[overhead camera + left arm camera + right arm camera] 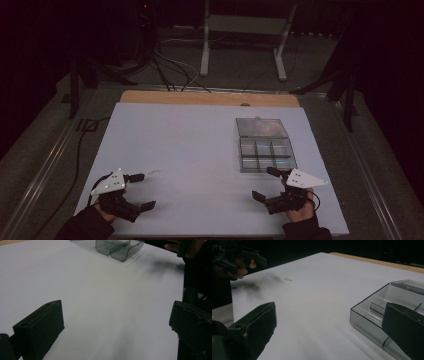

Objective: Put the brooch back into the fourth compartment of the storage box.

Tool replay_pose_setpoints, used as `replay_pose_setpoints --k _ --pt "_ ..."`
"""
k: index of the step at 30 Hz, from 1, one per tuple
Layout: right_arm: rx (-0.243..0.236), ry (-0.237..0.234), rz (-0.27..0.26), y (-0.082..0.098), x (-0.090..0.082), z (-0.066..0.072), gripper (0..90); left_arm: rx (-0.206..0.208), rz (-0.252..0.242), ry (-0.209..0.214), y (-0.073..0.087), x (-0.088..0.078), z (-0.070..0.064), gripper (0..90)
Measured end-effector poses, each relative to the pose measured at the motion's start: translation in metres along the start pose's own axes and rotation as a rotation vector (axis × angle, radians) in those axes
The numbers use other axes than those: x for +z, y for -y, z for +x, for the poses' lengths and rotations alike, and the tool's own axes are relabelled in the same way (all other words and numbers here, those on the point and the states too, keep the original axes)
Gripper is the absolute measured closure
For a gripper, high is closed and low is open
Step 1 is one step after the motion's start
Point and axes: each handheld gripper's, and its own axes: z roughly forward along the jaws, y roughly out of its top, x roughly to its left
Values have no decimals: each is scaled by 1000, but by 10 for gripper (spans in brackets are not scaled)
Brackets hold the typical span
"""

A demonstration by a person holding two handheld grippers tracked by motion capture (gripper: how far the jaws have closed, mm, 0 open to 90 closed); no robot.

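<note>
A clear smoky plastic box (264,150) with small compartments and its lid swung back lies on the white sheet, right of centre; its near corner (372,312) and far end (117,248) show in the gripper views. A tiny pale piece (153,172) lies on the sheet beside my left gripper, and it shows as a pale piece (288,279) in the right gripper view. My left gripper (141,191) rests at the near left, jaws wide apart, nothing between them. My right gripper (266,183) stands open just in front of the box, holding nothing.
The white sheet (200,150) covers a wooden table whose bare edge (210,98) shows at the back. Cables (172,70) and a white metal stand (245,30) are on the floor beyond. A cable (77,155) trails off the left side.
</note>
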Motion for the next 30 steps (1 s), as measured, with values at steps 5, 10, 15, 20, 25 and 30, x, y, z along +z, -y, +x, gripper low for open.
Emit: replay_pose_setpoints --k 5,10,15,20,25,30 --pt "3 -2 -5 -1 0 1 0 25 8 2 -11 0 3 12" --pt "1 1 -8 -1 -1 1 0 45 20 10 -18 2 6 12" --pt "0 -1 -7 -1 0 2 0 50 21 24 -23 4 10 12" --pt "5 0 -6 -1 0 1 0 54 20 38 -29 6 18 12" --pt "2 -2 -2 -1 1 2 0 63 27 39 -36 8 27 12" --pt "5 -4 -3 -1 1 2 0 69 27 43 -41 11 34 12"
